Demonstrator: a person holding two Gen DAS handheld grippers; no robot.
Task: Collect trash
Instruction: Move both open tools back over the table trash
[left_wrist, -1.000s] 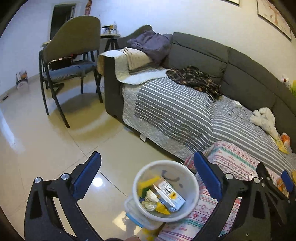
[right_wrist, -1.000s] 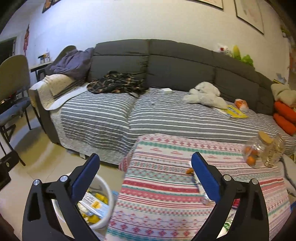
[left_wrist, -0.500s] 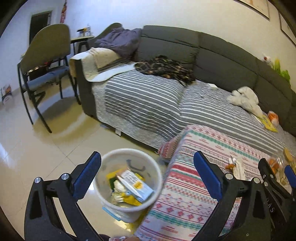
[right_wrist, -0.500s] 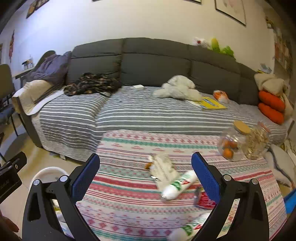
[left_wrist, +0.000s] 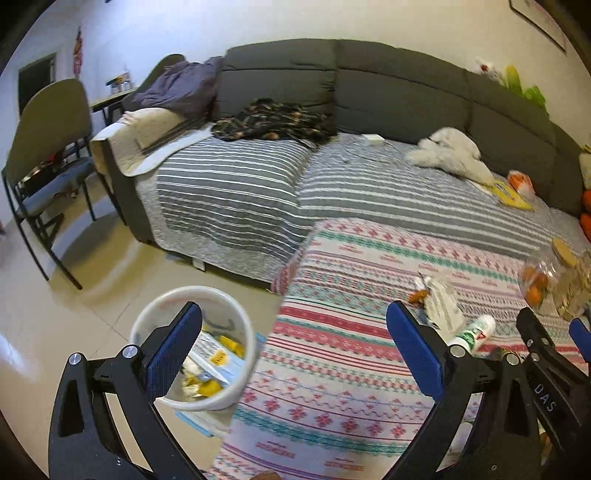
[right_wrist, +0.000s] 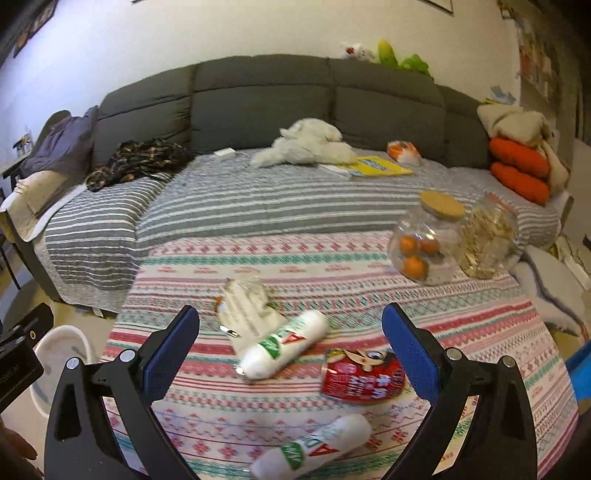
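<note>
A white trash bin (left_wrist: 221, 354) holding wrappers and a small box stands on the floor left of the patterned table (left_wrist: 332, 369); its rim (right_wrist: 59, 336) shows in the right wrist view. On the tablecloth lie a crumpled pale wrapper (right_wrist: 245, 302), a white bottle (right_wrist: 284, 345) with a green and red label, a red snack packet (right_wrist: 364, 374) and a second white bottle (right_wrist: 314, 446) nearer to me. My right gripper (right_wrist: 290, 347) hangs open above the first bottle. My left gripper (left_wrist: 293, 349) is open over the table's left edge, nothing between its fingers.
Two clear jars stand at the table's far right, one with oranges (right_wrist: 424, 236), one with pale snacks (right_wrist: 487, 236). Behind is a grey sofa (right_wrist: 295, 110) with a striped cover, clothes, a white plush toy (right_wrist: 306, 146) and a yellow book (right_wrist: 380, 166). A chair (left_wrist: 48, 147) stands left.
Both grippers swung right, from over the bin toward the table. The bin slid left in both views, and the bottles and red packet came into the right wrist view. Both stayed open.
</note>
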